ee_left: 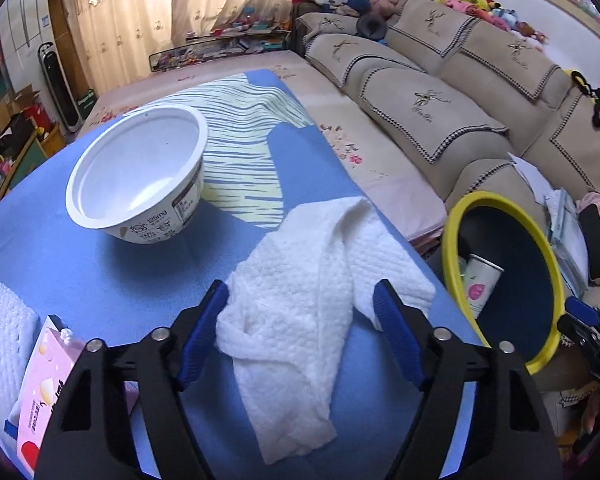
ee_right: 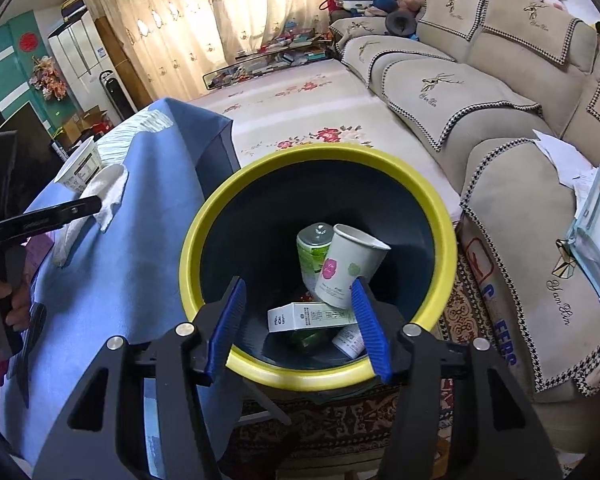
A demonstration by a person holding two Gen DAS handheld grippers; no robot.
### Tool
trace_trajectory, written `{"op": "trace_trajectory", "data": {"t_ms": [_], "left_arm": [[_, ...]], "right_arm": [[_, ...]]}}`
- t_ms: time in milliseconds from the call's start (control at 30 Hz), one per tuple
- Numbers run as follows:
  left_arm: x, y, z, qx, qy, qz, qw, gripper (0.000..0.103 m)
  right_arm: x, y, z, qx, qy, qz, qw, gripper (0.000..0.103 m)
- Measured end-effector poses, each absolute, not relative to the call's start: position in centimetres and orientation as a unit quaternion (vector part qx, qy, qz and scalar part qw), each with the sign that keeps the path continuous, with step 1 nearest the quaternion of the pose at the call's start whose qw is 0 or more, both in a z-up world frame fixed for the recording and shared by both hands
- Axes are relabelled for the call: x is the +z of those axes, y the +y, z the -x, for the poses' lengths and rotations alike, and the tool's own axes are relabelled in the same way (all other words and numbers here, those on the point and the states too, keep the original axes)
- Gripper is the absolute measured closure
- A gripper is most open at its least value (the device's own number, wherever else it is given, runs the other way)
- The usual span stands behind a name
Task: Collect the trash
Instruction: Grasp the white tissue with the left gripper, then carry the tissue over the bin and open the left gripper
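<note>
On the blue-covered tabletop, a crumpled white paper towel is straddled by the wide-open left tongs, nothing being gripped. Behind it, a white plastic bowl is seen. Over the yellow-rimmed bin, the right tongs are held spread and empty; a paper cup lies inside.

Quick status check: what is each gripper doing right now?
Left gripper: open, fingers either side of the white paper towel, not clamped.
Right gripper: open, empty, above the bin.
</note>
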State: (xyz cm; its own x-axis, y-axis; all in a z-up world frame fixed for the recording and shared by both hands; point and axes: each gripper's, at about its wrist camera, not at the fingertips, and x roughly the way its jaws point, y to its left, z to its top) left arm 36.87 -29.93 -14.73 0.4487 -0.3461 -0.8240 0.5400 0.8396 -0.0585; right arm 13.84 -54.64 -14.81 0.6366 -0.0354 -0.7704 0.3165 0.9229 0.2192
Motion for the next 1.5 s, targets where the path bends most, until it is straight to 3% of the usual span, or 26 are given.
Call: {"op": "trace_trajectory", "data": {"t_ms": [100, 167, 267, 333, 667, 933, 1333, 1500], "left_arm": [[-14.7, -29.8, -37.2, -0.253, 0.453, -0.11, 0.848, 0.046], [-14.5, -29.4, -37.4, -0.251, 0.455, -0.103, 0.848, 0.066], [-14.0, -28.6, -37.2, -0.255, 0.459, -0.089, 0.847, 0.082], [-13.3, -27.9, -36.7, -0.254, 0.452, -0.086, 0.851, 0.086], [-5.8, -26.2, -29.5, -0.286, 0.389, -0.104, 0.87, 0.088], [-2.0, -30.0, -24.2, -0.355, 0.368, -0.121, 0.851, 0.088], [-5.9, -41.7, -23.9, -0.399, 0.398, -0.154, 0.812, 0.086], [-8.6, -45.0, -25.4, -0.393, 0.415, -0.163, 0.804, 0.077]], "right_arm": [[-14.9, -54.6, -13.8, -0.095, 0.414, -0.171, 0.889, 0.05], [-14.9, -54.5, -13.7, -0.094, 0.414, -0.173, 0.889, 0.05], [-14.6, -54.5, -13.3, -0.095, 0.411, -0.173, 0.89, 0.05], [-14.5, -54.4, -13.1, -0.095, 0.409, -0.173, 0.891, 0.05], [-14.0, -54.0, -9.9, -0.103, 0.405, -0.173, 0.892, 0.05], [-14.2, -54.9, -6.4, -0.12, 0.4, -0.184, 0.89, 0.05], [-14.5, -59.5, -2.7, -0.167, 0.385, -0.207, 0.884, 0.044], [-16.0, -61.0, -2.4, -0.173, 0.395, -0.224, 0.874, 0.042]]}}
